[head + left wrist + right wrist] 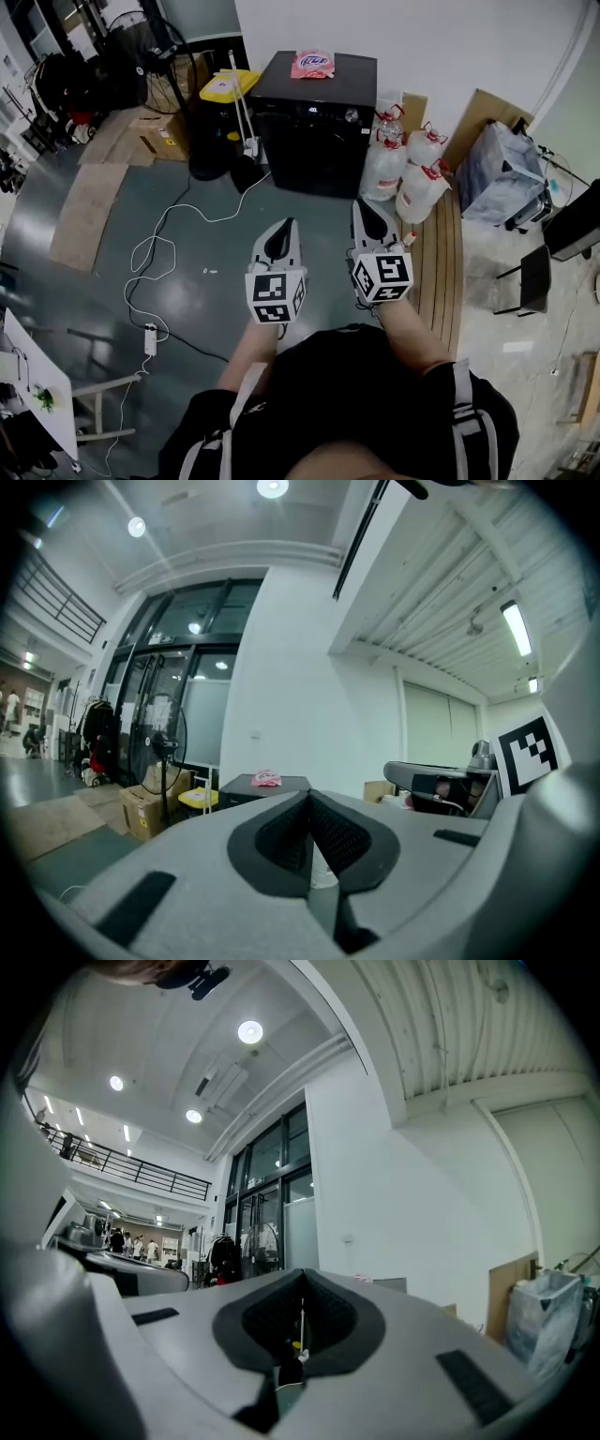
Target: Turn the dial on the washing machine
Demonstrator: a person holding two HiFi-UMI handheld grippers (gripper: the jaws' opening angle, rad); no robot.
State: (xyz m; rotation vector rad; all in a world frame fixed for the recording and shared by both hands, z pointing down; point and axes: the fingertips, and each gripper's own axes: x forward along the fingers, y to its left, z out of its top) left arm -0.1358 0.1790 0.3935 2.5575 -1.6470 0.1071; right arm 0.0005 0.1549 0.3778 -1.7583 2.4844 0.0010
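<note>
The black washing machine stands against the white wall at the far side, with a pink packet on its top. Its small round dial sits on the front panel, upper right. Both grippers are held side by side in front of the person, well short of the machine. My left gripper is shut with nothing in it, and its jaws meet in its own view. My right gripper is also shut and empty. The left gripper view shows the machine far off.
Several large water jugs stand right of the machine, beside a wooden platform. A yellow-lidded bin, a mop, a floor fan and cardboard boxes are to its left. A white cable and power strip lie on the floor.
</note>
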